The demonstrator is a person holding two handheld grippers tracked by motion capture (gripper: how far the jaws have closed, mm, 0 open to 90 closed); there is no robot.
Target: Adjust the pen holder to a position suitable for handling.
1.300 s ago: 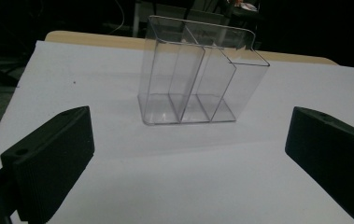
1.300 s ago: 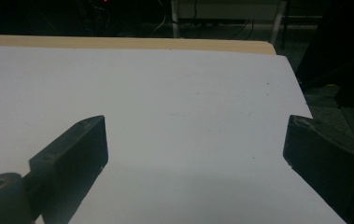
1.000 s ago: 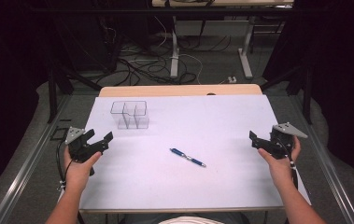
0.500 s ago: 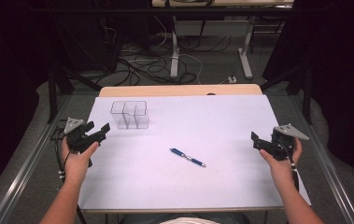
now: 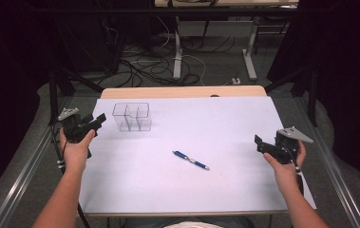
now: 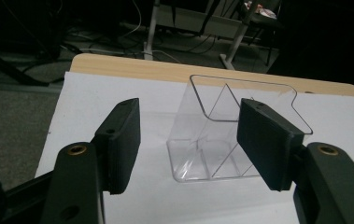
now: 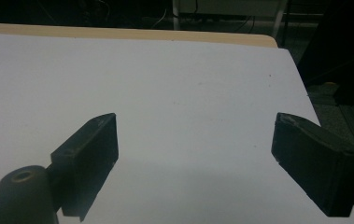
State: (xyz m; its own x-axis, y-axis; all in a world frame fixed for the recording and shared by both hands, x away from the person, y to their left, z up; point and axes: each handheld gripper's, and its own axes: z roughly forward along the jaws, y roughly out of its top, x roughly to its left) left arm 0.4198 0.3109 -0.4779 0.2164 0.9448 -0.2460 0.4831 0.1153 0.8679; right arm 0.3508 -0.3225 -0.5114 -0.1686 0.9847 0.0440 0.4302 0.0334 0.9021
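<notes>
The left tongs (image 5: 97,121) hovered at the desk's near-left edge with the clear plastic organizer (image 5: 131,116) just ahead of them, not touching it; their jaws had just been closing, yet they stood apart with nothing pressed between the pads. The left gripper view brought out what the high view could not: the organizer (image 6: 240,135) framed in the gap between the two black jaws, its inner dividers and rounded rim plain, standing upright on the white sheet. The right tongs (image 5: 261,145) hung over the far right of the desk, jaws wide apart and empty, well away from the organizer. The blue pen (image 5: 190,160) lay flat on the white sheet between the two tongs, nearer the right pair, and was seen from the high view. The right gripper view looked along its own jaws at the bare white sheet (image 7: 174,93) and a strip of the wooden desk edge (image 7: 118,32). The organizer's lower right side was hidden behind the right-hand jaw in the left gripper view, and its clear walls were hard to trace from above. The desk (image 5: 182,91) was light wood under the white covering; beyond it the room was dark, with cables (image 5: 139,61) tangled on the grey floor and pale desk legs (image 5: 178,52) behind.
</notes>
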